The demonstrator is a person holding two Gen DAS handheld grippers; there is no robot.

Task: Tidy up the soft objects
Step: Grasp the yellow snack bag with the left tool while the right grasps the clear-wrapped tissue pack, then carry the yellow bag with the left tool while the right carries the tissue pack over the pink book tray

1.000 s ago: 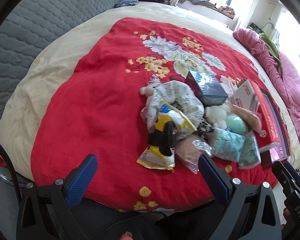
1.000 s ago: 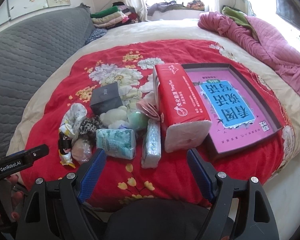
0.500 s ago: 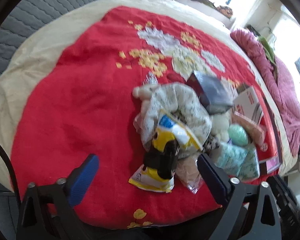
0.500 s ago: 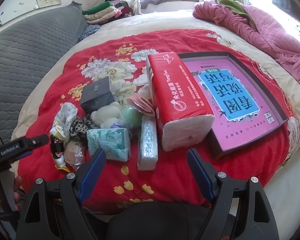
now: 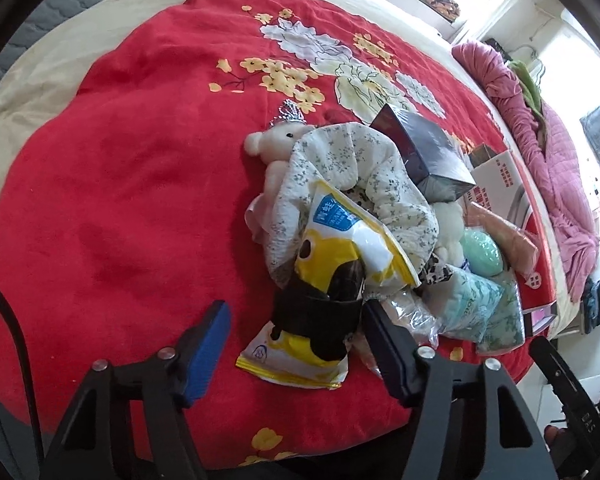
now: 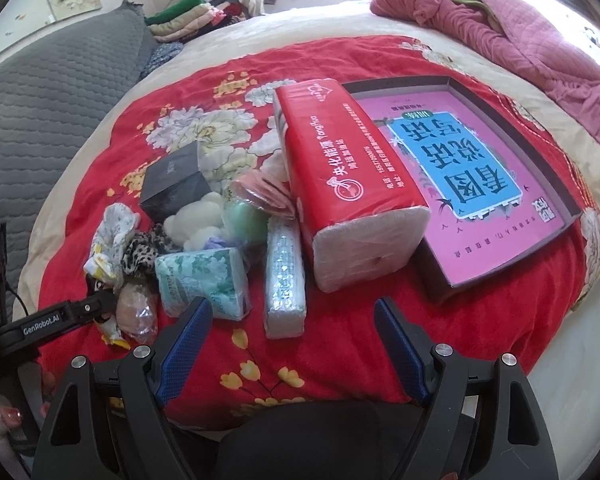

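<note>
A heap of soft things lies on the red flowered blanket. My left gripper hangs low over the near end of a yellow snack bag; its jaws are closing with the bag between them, and the blue pads do not press on it. Behind the bag are a floral cloth, a plush bear and a dark box. My right gripper stands open with nothing in it, just in front of a green tissue pack and a white tissue pack.
A big red tissue pack leans on a dark tray holding a pink book. A pink quilt lies at the far right, folded clothes at the back, a grey quilted cover to the left. The bed's edge runs just under both grippers.
My left gripper has sunk toward the yellow snack bag, and its fingers have drawn closer together around it. The right gripper dropped a little and stays open.
</note>
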